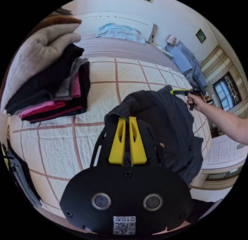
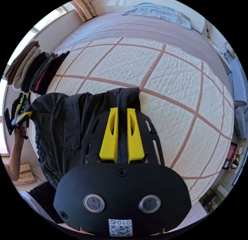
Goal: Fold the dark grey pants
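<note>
A quilted bed (image 2: pixel 180 77) carries a clothes stack (image 1: pixel 49 79) at its far side. Both grippers, left (image 1: pixel 127 118) and right (image 2: pixel 122 109), are clamped on the pants (image 1: pixel 165 121), stretching the waistband between them, legs hanging off the near bed edge.

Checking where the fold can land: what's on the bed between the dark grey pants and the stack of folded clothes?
Bare quilt in the left gripper view, between the pants and the stack.
</note>
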